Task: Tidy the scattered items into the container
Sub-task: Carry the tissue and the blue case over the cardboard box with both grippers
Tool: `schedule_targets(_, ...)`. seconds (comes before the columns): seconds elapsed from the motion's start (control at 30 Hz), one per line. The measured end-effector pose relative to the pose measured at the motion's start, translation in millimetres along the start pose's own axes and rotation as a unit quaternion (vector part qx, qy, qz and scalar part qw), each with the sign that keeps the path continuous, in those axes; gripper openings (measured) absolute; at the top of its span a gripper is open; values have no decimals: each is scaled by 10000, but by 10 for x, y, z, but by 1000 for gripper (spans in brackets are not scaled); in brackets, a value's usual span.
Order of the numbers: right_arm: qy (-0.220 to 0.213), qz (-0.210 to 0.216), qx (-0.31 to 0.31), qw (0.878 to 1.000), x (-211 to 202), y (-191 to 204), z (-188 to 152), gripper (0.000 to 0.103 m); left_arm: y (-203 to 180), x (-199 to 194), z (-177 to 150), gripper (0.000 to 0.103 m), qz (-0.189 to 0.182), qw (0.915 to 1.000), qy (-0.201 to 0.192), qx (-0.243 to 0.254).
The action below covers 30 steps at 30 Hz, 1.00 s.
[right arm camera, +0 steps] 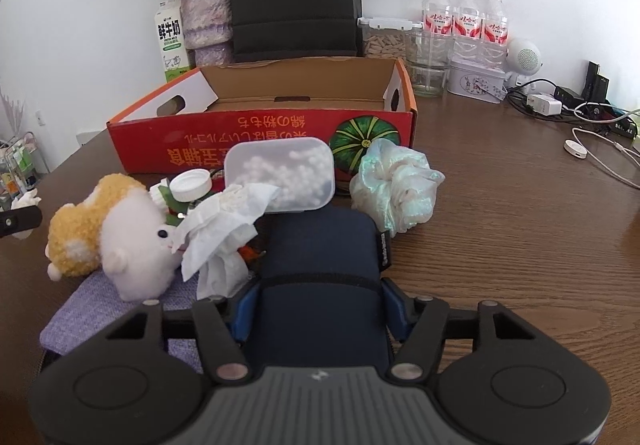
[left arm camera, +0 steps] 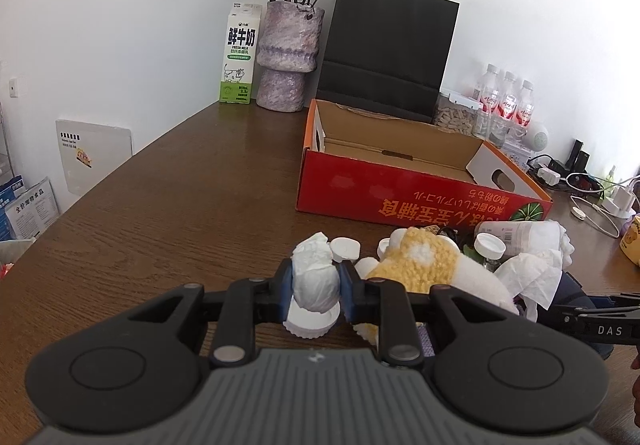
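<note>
My left gripper (left arm camera: 316,285) is shut on a crumpled white tissue ball (left arm camera: 314,277), held just above a white cap (left arm camera: 310,321) on the table. My right gripper (right arm camera: 320,305) has its blue pads (right arm camera: 244,309) pressed on both sides of a dark blue pouch (right arm camera: 320,245). The open red cardboard box (left arm camera: 400,197) (right arm camera: 260,141) stands behind the pile. In the pile lie a yellow-and-white plush toy (right arm camera: 116,233) (left arm camera: 424,265), a loose tissue (right arm camera: 224,233), a clear lidded box of white beads (right arm camera: 280,175), an iridescent scrunchie (right arm camera: 394,185) and a white-capped bottle (right arm camera: 190,185).
A black paper bag (left arm camera: 388,49), a vase of roses (left arm camera: 286,57) and a milk carton (left arm camera: 240,53) stand behind the box. Water bottles (right arm camera: 464,21), a tin (right arm camera: 474,79) and cables with chargers (right arm camera: 580,117) fill the back right. A lavender cloth (right arm camera: 100,309) lies under the plush.
</note>
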State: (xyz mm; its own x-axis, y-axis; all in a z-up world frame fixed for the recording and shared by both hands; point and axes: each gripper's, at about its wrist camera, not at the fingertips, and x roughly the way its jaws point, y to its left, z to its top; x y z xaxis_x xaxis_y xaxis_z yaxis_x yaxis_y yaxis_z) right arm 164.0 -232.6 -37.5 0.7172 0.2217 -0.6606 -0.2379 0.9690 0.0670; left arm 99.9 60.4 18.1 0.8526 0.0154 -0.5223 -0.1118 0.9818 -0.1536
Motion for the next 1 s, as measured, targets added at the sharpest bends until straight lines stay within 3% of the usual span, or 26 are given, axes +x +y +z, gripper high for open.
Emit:
schedule_targets(0.5, -973, 112, -235, 9949, -544, 41, 363, 60, -219, -72, 290, 24, -333, 9984, -396, 228)
schedule_targets(0.73, -1228, 167, -284, 9919, -426, 44, 718, 60, -367, 59, 622, 24, -524, 9959, -666, 318)
schedule_targets(1.0, -1317, 122, -333, 9907, -44, -15, 1214, 60, -532, 486, 1070, 24, -686, 9939, -750, 435)
